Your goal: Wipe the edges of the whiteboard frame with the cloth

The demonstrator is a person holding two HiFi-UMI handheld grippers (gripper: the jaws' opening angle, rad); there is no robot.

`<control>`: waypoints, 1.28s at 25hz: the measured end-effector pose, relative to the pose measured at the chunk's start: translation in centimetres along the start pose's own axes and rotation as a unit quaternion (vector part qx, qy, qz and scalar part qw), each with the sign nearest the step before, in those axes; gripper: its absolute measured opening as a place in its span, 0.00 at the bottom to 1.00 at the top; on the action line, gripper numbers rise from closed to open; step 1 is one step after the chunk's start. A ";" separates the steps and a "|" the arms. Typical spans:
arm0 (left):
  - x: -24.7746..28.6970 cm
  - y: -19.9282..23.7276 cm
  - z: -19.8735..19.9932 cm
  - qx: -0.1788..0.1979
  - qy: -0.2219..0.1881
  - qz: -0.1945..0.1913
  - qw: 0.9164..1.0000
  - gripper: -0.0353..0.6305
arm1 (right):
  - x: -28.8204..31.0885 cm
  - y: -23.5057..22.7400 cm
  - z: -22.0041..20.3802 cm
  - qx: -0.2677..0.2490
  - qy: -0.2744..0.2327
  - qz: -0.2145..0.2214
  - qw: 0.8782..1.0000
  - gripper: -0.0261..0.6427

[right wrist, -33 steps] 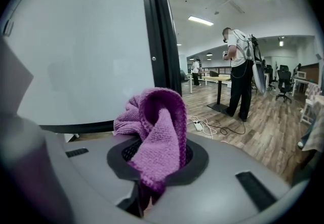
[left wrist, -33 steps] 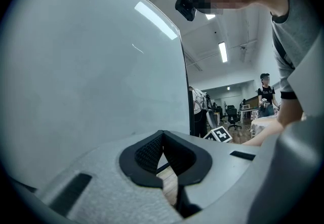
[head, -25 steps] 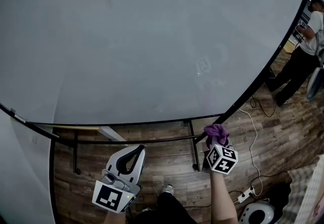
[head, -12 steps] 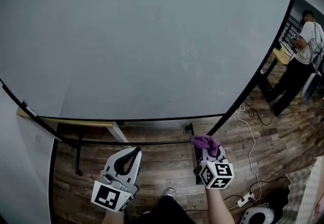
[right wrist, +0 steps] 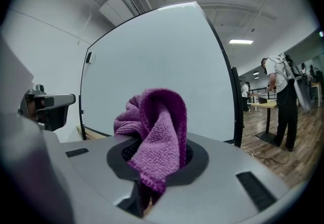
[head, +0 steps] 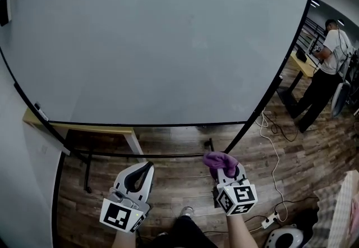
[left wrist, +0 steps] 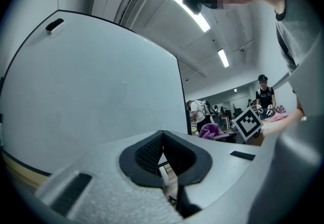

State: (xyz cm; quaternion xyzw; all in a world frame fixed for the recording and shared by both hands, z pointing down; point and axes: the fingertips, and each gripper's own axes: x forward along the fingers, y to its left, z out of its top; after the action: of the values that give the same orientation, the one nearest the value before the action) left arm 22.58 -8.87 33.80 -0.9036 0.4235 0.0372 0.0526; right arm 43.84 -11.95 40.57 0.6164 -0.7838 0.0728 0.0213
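Right gripper view gives the plainest look. The fingers (right wrist: 86, 167) of the right gripper (right wrist: 157, 159) are clamped on a purple cloth (right wrist: 161, 126). It stands bunched above the tips in a folded hump, with a tail hanging down between the pads. The left gripper (left wrist: 163, 136) has its fingers pressed together at the tips with nothing between them, and it hangs idle, low and to the left.

From the head view, the cloth (head: 220, 159) sits below the whiteboard (head: 157, 39), just under the lower right corner of its black frame (head: 146, 124). It looks clear of the metal, though the angle there is poor and I would not swear to it. The left gripper (head: 147, 167) is below the middle of the bottom edge, well apart from it. A person (head: 325, 67) stands off past the right edge, on the wooden floor (head: 185, 185).

As for progress, I'd judge that no edge is being wiped at this instant. The frame shows nothing to tell a cleaned stretch from an untouched one, so all four edges may be left to do.
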 end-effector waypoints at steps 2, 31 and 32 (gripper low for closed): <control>-1.4 -0.3 0.3 0.002 -0.003 0.003 1.000 0.08 | -1.2 1.2 0.2 -0.003 -0.004 0.010 1.000 0.13; -13.3 -4.6 4.0 0.013 -0.023 0.052 0.998 0.08 | -14.0 8.4 3.4 -0.025 -0.054 0.076 0.995 0.13; -13.2 -4.9 4.2 0.014 -0.024 0.053 0.998 0.08 | -14.2 8.3 3.7 -0.028 -0.056 0.078 0.995 0.13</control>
State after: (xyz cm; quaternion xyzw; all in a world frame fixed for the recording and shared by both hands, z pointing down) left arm 17.82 4.76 31.41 -0.8779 0.4699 0.0556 0.0732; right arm 39.45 3.12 34.42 0.5555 -0.8312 0.0171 -0.0110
